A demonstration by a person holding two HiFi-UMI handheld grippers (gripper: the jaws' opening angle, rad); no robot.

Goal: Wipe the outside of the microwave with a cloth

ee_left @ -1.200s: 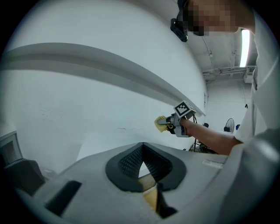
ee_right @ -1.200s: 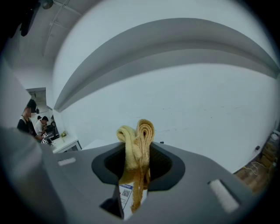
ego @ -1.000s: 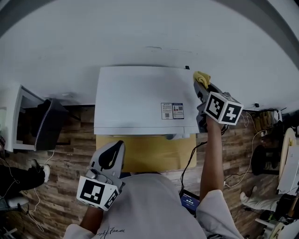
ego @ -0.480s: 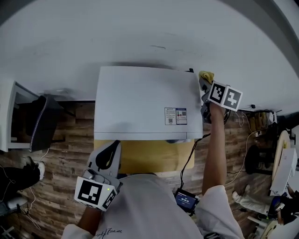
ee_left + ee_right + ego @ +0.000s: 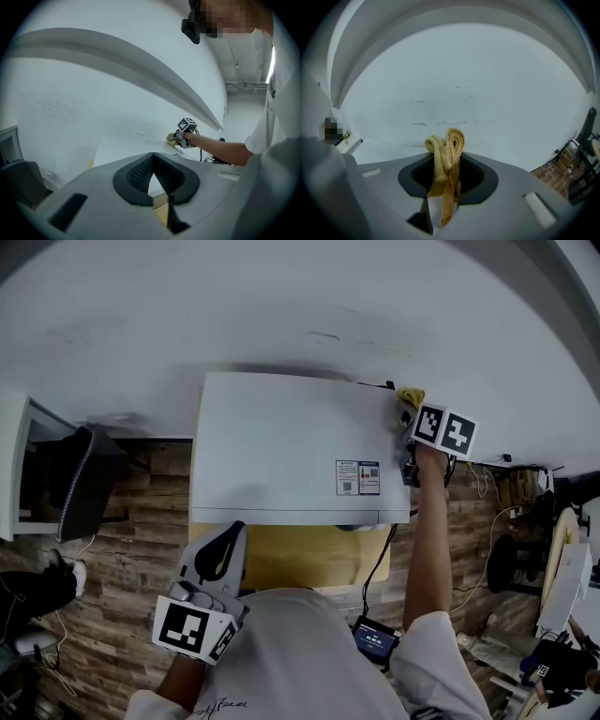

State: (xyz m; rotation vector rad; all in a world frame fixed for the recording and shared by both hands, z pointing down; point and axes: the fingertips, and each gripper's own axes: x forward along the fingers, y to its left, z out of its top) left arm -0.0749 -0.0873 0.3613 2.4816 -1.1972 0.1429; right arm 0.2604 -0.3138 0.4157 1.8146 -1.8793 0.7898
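The white microwave (image 5: 291,446) stands against the wall, and I look down on its top. My right gripper (image 5: 409,414) is at its back right corner, shut on a folded yellow cloth (image 5: 410,396) that lies against the top's right edge. In the right gripper view the cloth (image 5: 449,145) sticks up out of the gripper (image 5: 447,161), with the white wall beyond. My left gripper (image 5: 228,545) hangs low in front of the microwave's left half, shut and holding nothing. In the left gripper view that gripper (image 5: 153,158) faces the microwave top (image 5: 126,147) and the far cloth (image 5: 171,137).
A yellow-brown stand (image 5: 291,557) carries the microwave. A black cable (image 5: 380,563) drops from its right side to a small device with a blue screen (image 5: 375,641) on the wood floor. A black object (image 5: 80,488) sits at left, and clutter and cables (image 5: 525,484) at right.
My right gripper has carried the cloth back along the microwave's right edge towards the wall. The left gripper has barely moved.
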